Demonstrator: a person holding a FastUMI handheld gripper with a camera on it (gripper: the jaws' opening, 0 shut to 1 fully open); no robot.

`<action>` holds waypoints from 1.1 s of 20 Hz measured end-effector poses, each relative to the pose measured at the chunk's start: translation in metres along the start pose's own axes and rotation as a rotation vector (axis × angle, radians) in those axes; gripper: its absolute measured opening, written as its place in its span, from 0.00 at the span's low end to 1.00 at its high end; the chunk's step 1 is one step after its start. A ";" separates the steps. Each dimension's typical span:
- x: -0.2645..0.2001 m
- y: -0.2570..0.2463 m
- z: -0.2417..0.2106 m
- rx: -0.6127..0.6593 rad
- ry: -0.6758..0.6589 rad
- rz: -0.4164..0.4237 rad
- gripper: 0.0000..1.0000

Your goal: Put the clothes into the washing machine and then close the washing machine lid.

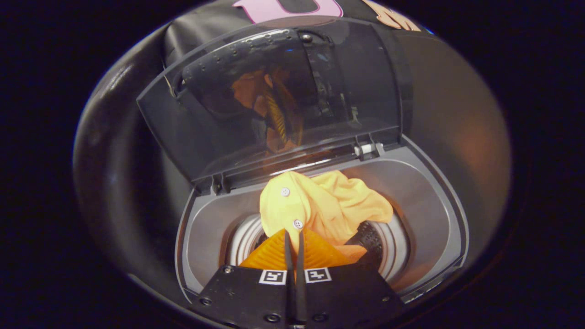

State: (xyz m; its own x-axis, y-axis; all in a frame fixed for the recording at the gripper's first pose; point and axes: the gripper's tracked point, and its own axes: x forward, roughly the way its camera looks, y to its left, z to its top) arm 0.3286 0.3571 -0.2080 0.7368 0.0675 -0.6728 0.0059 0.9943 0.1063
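You held the gripper (295, 237) above the washing machine (429, 214) drum, fingers pressed together pinching the yellow buttoned shirt (320, 205), so it hung over the drum mouth while the lid (274, 96) stood raised behind the drum, leaving the opening free.

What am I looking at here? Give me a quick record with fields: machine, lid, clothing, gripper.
machine: top-loading washing machine, its drum open below
lid: lid raised, tilted back behind the opening, reflecting the cloth
clothing: yellow garment with white buttons, hanging over the drum mouth, not yet dropped in
gripper: gripper fingers pressed together, pinching the garment's lower edge
task stage: clothes going in; lid not closed yet
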 end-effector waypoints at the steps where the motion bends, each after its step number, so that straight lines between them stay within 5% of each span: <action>1: 0.000 0.000 -0.002 -0.008 0.006 0.003 0.02; 6: -0.002 -0.002 0.000 -0.008 -0.005 0.002 0.07; 11: -0.009 0.003 0.002 -0.033 -0.033 0.027 0.28; 14: -0.018 0.003 0.022 0.007 -0.099 0.022 0.44; 21: -0.046 0.009 0.065 0.020 -0.175 0.027 0.99; 22: -0.051 0.009 0.073 0.008 -0.196 0.020 0.98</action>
State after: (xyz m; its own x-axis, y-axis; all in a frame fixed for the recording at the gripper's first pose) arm 0.3408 0.3567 -0.1189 0.8543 0.0695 -0.5151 -0.0056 0.9922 0.1247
